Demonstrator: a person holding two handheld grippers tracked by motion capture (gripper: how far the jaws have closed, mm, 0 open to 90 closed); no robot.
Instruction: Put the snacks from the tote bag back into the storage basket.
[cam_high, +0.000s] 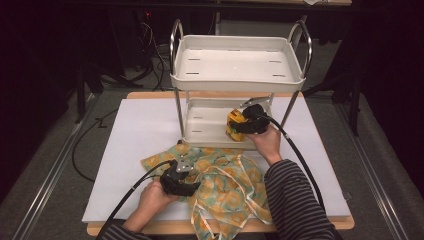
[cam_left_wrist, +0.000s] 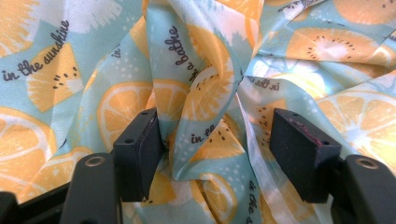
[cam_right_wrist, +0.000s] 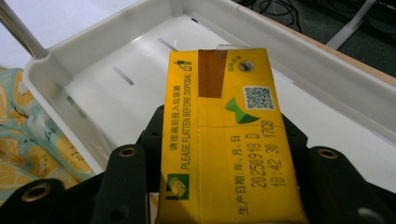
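Note:
A yellow drink carton (cam_right_wrist: 233, 107) with printed text lies between the jaws of my right gripper (cam_right_wrist: 224, 158), which is shut on it. In the high view this gripper (cam_high: 239, 125) holds the carton (cam_high: 233, 121) just over the right part of the lower tray (cam_high: 202, 125) of a white two-tier cart (cam_high: 237, 82). My left gripper (cam_high: 183, 167) rests on a pale blue cloth (cam_high: 227, 192) printed with orange slices. Its jaws stand open around a bunched fold of the cloth (cam_left_wrist: 201, 70), and the left gripper (cam_left_wrist: 219, 149) does not pinch it.
The cart stands at the back of a white board (cam_high: 140, 130) on the table. Its upper tray (cam_high: 235, 62) has nothing in it. White ribbon straps (cam_high: 250, 202) trail across the cloth toward the front edge. Dark floor and cables lie around the table.

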